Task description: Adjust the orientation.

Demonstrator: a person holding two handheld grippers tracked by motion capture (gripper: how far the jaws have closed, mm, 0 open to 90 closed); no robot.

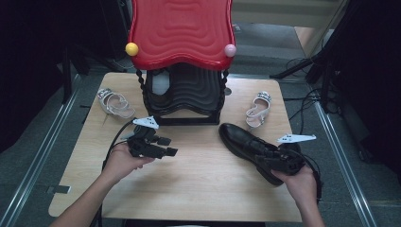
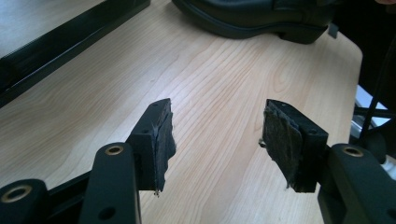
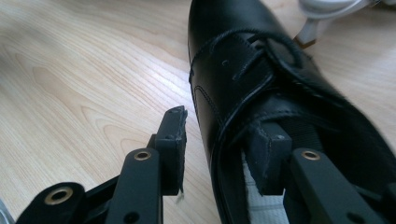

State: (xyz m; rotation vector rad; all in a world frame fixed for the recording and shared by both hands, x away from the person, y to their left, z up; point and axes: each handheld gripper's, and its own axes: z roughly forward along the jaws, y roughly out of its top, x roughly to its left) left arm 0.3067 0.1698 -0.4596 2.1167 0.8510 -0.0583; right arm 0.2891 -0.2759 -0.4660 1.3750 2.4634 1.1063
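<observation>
The right gripper [image 3: 219, 149], jaws spread astride the side wall of the glossy black leather lace-up shoe [image 1: 248, 144], one inside its opening, holds the heel end near right on the pale wooden table [image 1: 198, 189], toe pointing far-left toward the empty, spread left gripper [image 2: 217, 140].

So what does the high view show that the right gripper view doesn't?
The high view adds the red-topped black rack, a silver sandal at the left, the left gripper with jaws apart, and both hands. The right gripper view adds one jaw inside the black shoe's opening. Both show shoe, wooden table and right-hand sandal.
</observation>
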